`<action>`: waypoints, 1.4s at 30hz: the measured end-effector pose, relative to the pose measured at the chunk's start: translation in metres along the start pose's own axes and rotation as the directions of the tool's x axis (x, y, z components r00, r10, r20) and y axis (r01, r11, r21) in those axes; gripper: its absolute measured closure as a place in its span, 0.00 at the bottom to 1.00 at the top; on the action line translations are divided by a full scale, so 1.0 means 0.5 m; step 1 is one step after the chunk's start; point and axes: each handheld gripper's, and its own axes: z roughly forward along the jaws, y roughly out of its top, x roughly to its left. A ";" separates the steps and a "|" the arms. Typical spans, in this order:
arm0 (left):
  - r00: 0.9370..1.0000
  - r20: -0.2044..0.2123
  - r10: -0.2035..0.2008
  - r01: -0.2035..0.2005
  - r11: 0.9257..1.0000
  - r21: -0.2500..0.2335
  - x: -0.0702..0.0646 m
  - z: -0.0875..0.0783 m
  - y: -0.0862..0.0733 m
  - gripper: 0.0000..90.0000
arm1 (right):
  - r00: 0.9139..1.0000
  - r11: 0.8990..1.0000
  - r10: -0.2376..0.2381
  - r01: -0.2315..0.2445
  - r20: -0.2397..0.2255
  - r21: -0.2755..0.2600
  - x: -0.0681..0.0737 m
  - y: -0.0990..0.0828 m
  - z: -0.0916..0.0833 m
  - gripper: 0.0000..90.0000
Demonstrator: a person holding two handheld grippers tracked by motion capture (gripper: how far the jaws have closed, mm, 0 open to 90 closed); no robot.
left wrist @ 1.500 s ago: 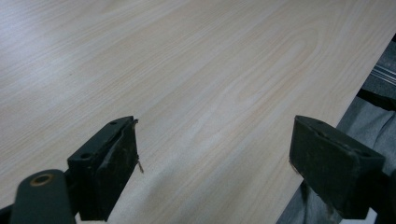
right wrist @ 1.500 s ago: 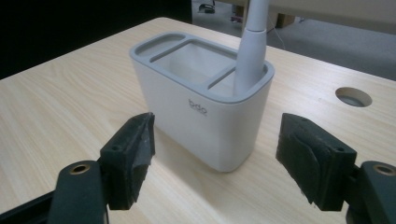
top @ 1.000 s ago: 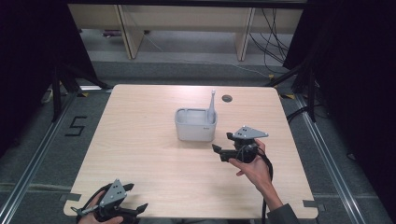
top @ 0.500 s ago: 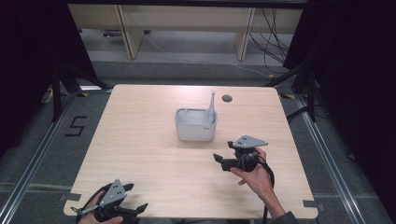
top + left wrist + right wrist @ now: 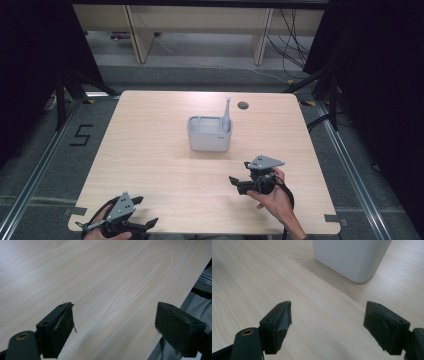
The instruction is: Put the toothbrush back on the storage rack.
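**Brush in holder, nothing gripped**

Looks like placement done, judging from layout: toothbrush [image 5: 227,111] standing in white holder [image 5: 209,134], right-hand compartment, head end up. Holder sitting mid-counter [image 5: 150,150], slightly toward far edge, short of the round cable hole [image 5: 243,105].

Long axis of brush near vertical, slight lean, tip pointing up and a bit toward far edge. Lower part hidden inside holder, so seating depth unknown. Holder's own long axis parallel to far edge of counter.

Right gripper [image 5: 240,176] off the holder, between it and near edge, toward right side; fingers [image 5: 277,321] spread wide, nothing between them, aimed at holder's lower corner in right gripper view. Not touching it.

Left gripper [image 5: 145,215] parked at near-left corner, fingers [image 5: 58,326] spread wide, bare counter between, well apart from holder.

Left to do, as a guess: little or nothing, maybe parking the right gripper. If brush is meant to come out instead, no grasp started yet.
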 end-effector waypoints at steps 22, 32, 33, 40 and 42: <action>1.000 -0.001 0.001 -0.001 1.000 -0.002 0.000 0.000 0.000 0.16 | 1.000 0.998 0.000 0.002 -0.028 0.059 0.018 -0.041 -0.020 0.25; 1.000 0.002 0.001 -0.001 1.000 0.001 0.000 0.000 0.000 0.16 | 0.999 0.996 -0.013 0.016 -0.036 0.084 0.019 -0.058 -0.030 0.23; 1.000 0.000 0.021 -0.021 1.000 0.016 0.003 -0.002 0.000 0.16 | 0.999 0.996 -0.026 0.029 -0.032 0.084 0.018 -0.059 -0.031 0.23; 1.000 0.000 0.017 -0.017 1.000 0.007 0.003 -0.001 0.000 0.16 | 1.000 0.994 0.001 0.002 -0.025 0.109 0.024 -0.075 -0.043 0.19; 1.000 -0.001 0.018 -0.018 1.000 0.011 0.003 -0.001 0.000 0.16 | 1.000 0.993 0.006 -0.003 -0.025 0.116 0.028 -0.079 -0.046 0.19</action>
